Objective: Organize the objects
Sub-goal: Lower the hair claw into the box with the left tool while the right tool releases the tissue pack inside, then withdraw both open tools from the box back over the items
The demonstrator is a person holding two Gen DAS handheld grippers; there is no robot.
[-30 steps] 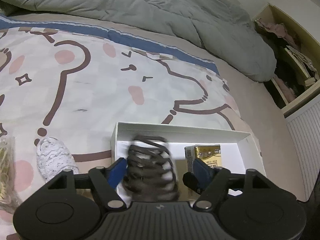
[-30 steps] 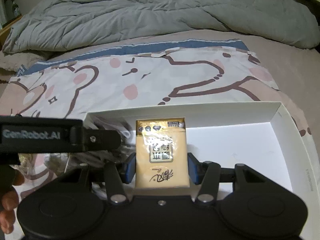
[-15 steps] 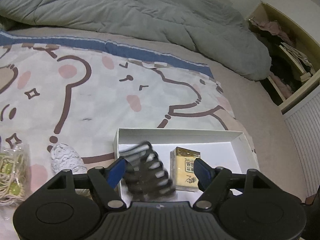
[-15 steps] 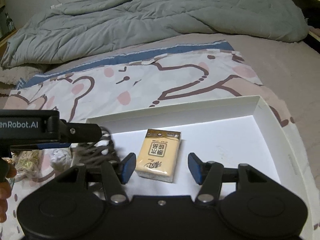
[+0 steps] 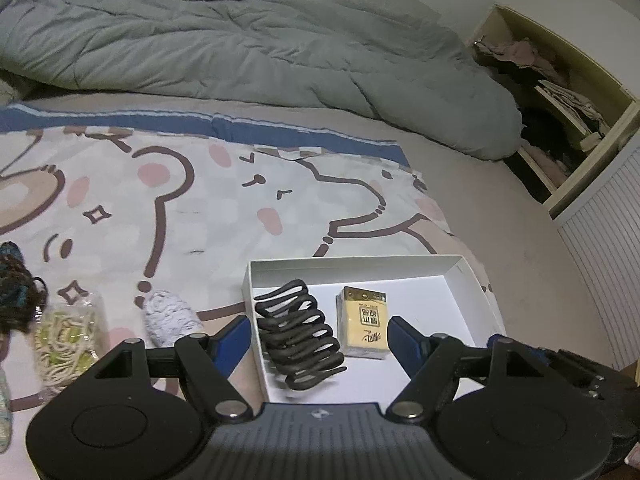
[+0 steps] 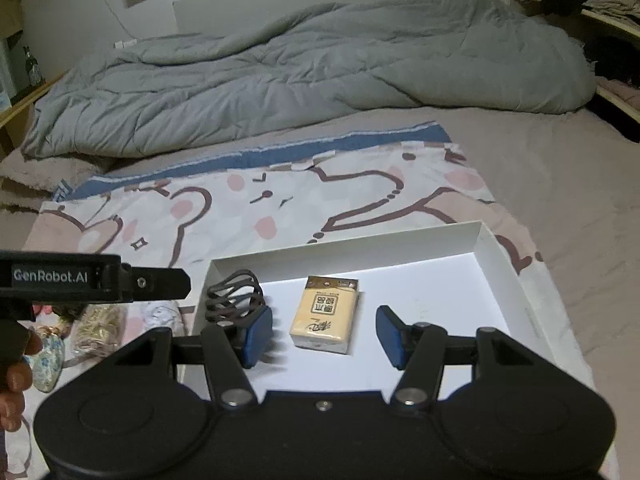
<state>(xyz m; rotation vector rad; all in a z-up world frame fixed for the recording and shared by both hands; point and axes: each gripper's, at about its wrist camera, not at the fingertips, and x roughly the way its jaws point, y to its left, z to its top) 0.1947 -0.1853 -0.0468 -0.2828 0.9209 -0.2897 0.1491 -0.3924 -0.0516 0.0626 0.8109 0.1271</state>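
Lying in the white box (image 5: 456, 268), the black hair clip (image 5: 300, 336) sits left of the tissue pack (image 5: 366, 328); the right gripper (image 6: 324, 336) hides part of the clip, and both it and the left gripper (image 5: 320, 344) gape empty.

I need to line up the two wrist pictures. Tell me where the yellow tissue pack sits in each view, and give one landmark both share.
Left wrist: the yellow tissue pack lies low and right of centre, inside the white box, right of the black coiled clip.
Right wrist: the pack lies just below centre, ahead of the open pads.
Shared landmark: the grey duvet across the top of both.
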